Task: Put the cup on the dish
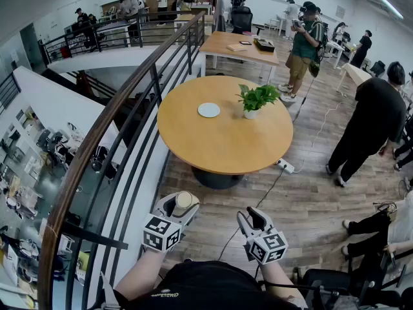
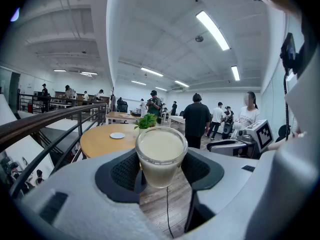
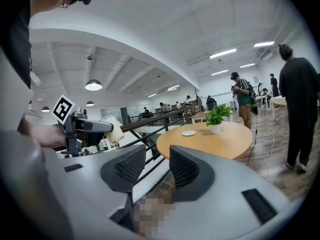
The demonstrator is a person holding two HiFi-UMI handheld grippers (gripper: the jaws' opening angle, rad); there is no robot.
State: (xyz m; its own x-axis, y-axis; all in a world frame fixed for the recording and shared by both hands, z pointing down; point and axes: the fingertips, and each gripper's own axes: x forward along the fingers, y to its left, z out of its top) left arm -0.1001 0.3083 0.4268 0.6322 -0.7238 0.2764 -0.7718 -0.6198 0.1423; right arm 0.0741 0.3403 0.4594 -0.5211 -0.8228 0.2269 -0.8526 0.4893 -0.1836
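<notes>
A person stands on a wood floor, well apart from a round wooden tabletop [image 1: 219, 144], with a handheld tool in each hand. The left tool [image 1: 175, 206] holds a clear, tapered cup [image 1: 184, 201] upright, its ribbed pads spread wide and pressing the cup's wall on both sides just below the rim. The right tool [image 1: 253, 221] is empty, its jaws only narrowly apart.

The cup is in the air, not yet over the tabletop. The small white dish [image 1: 208, 110] lies on the tabletop's far half, near a potted plant [image 1: 256, 99] but not touching it.

The cup looks smooth and stiff, glass or hard plastic, and pale and creamy inside. Whether that is a drink or a lining cannot be told. It probably slips easily along its taper and could spill or crack, so the mid-wall grip, kept level, looks like the right hold.

The head view alone shows the gap between the person and the tabletop, a curved railing [image 1: 129, 102] to the left, and bystanders on the right. The left gripper view alone shows the pads meeting the cup's wall and its pale contents. The right gripper view shows that nothing stands between that tool's jaws, and it shows the left tool from the side.
</notes>
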